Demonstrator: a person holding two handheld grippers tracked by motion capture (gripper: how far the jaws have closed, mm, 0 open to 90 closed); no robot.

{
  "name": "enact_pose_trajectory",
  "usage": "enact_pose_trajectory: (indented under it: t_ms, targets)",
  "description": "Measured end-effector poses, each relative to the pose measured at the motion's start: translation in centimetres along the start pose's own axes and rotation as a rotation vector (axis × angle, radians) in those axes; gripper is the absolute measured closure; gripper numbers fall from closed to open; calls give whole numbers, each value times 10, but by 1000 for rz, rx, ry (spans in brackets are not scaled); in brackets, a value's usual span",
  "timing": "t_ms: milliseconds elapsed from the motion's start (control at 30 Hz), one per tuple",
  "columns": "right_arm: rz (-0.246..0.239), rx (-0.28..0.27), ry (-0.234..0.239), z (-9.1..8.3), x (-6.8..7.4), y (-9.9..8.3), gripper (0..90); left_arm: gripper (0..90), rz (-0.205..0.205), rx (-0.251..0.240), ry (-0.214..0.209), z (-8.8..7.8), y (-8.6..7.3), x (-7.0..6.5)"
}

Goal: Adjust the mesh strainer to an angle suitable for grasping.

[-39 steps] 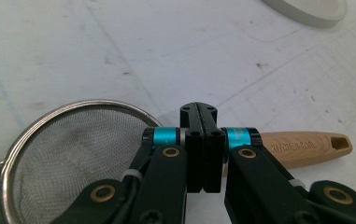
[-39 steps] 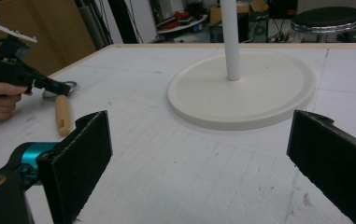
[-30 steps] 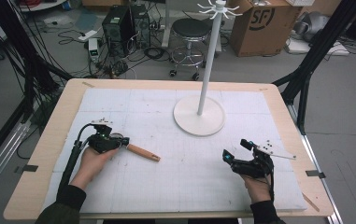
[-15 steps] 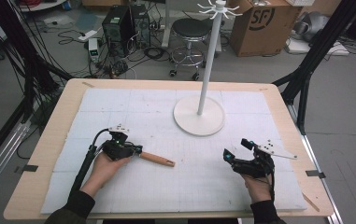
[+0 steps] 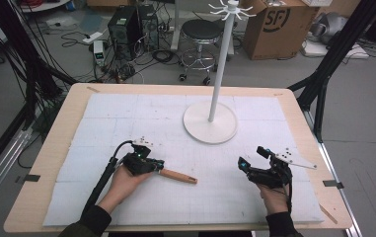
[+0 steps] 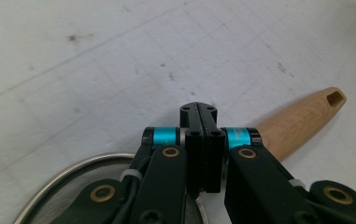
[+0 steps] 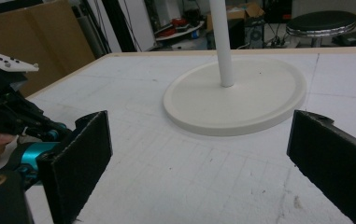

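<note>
We are seeing the wooden-handled strainer (image 5: 178, 175) lying on the white mat (image 5: 126, 113), now farther right than a second ago; the left gripper (image 5: 152, 164) is clamping its jaws tight on it by the mesh rim; the right gripper (image 5: 254, 159) is hovering open and unmoved, near the white stand (image 5: 210, 123).

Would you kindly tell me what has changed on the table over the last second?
The left gripper, shut on the strainer near its wooden handle, carried it rightward and toward the person. The right gripper stayed open in place; the white stand did not move.
</note>
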State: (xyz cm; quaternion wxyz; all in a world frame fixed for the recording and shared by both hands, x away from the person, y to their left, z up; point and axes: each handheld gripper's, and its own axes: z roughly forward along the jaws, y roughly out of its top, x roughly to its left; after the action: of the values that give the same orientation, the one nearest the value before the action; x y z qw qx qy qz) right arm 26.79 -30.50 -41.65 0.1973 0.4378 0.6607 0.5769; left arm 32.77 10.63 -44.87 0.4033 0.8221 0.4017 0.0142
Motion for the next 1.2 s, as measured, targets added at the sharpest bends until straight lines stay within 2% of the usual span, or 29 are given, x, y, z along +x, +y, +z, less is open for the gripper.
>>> enact_pose_trajectory:
  t_ms: [167,267,333,400,467,500,600,633,733,800,933,1033,1067,1200]
  targets:
    - [5,0,1,0,0,0,59,898,20,16,18,4,3,-9]
    - [0,1,2,0,0,0,59,898,12,17,-2,4,3,-10]
    - [1,3,5,0,1,0,60,898,21,18,5,4,3,-11]
    - [1,9,12,2,2,-1,60,898,38,6,34,2,3,-11]
    - [-4,19,26,4,4,-1,59,895,23,-23,28,-2,4,-9]
    - [-8,24,35,5,6,-1,59,853,23,-33,28,-6,4,-8]
    - [-8,47,64,11,12,-3,64,798,6,-68,9,-12,5,-6]
    - [-8,54,71,12,14,-4,84,747,-6,-80,7,-15,5,-5]
    - [-9,83,112,19,24,-6,285,563,-32,-124,-9,-24,2,1]
    - [-12,112,130,24,32,-8,446,493,-48,-155,-13,-30,-1,5]
    - [-29,190,190,36,45,-13,597,346,-63,-204,0,-47,-9,15]
    - [-40,235,226,44,55,-16,714,313,-89,-222,18,-61,-17,24]
    - [-49,248,243,46,58,-17,772,303,-100,-237,12,-66,-20,28]
    - [-61,286,295,54,69,-20,867,296,-146,-311,-4,-85,-34,40]
